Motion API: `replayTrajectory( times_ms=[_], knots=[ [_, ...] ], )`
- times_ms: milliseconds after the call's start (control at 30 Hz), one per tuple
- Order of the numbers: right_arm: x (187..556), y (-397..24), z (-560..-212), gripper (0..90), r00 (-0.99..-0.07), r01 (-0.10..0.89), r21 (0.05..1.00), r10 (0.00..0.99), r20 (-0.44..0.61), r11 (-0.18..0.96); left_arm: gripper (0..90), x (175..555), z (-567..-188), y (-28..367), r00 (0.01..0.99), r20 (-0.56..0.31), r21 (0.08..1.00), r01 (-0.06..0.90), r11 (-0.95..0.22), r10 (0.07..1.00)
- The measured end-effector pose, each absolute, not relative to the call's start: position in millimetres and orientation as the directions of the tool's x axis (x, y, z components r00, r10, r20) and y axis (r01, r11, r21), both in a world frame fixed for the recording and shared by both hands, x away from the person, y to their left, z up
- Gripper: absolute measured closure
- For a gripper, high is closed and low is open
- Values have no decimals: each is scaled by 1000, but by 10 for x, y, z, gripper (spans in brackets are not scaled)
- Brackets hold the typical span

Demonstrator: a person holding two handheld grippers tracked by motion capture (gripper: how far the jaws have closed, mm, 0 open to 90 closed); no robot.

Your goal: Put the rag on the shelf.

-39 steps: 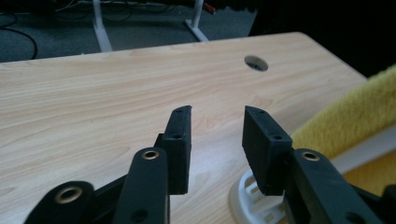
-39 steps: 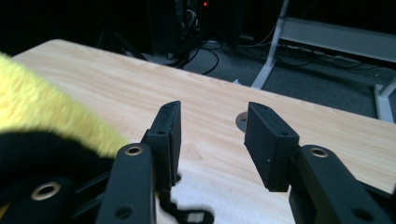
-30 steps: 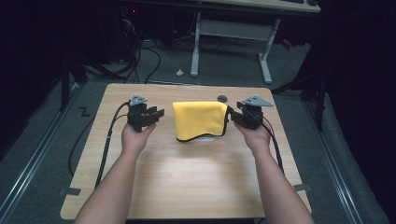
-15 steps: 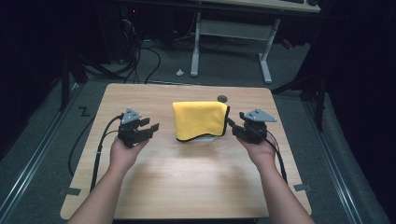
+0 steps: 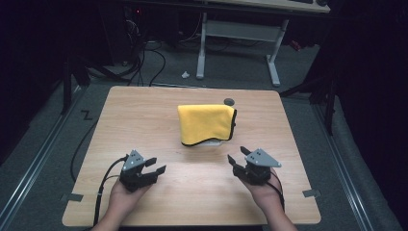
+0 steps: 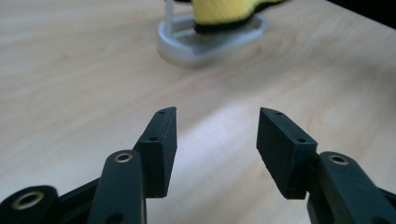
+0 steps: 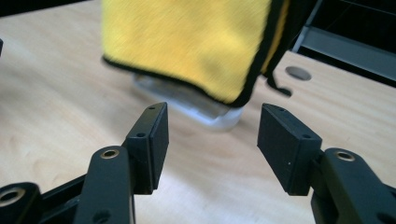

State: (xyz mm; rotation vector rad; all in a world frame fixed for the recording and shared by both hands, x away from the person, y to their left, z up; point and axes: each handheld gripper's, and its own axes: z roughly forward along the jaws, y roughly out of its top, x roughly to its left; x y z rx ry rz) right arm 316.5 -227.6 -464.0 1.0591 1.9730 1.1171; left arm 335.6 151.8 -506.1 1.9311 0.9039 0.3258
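Two hand-held grippers resting near a draped yellow cloth on a wooden counter.

The yellow cloth (image 5: 207,124), edged in black, hangs over a clear stand whose oval base (image 6: 210,39) sits on the counter (image 5: 144,110), toward its far middle. The left gripper (image 5: 153,169) lies well short of the cloth and to its left, jaws released and grasping nothing. The right gripper (image 5: 237,158) lies short of the cloth and to its right, jaws likewise released. A small dark disc (image 5: 229,101) sits just beyond the cloth.

Clear stand (image 5: 211,142) mostly hidden under the draped yellow cloth (image 5: 206,123)
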Motion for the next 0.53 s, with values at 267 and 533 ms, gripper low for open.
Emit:
replayTrajectory(
  times_ms=[267, 533],
  knots=[
    [2898, -2105, -4897, 424, -494, 373, 854, 857, -148, 362, 472, 3010, -5230, 1458, 716, -208, 817, 502, -284, 666],
    [2844, -2128, -5092, 438, -482, 405, 836, 863, -150, 371, 461, 3025, -5190, 1470, 726, -207, 820, 494, -288, 655]
  ],
)
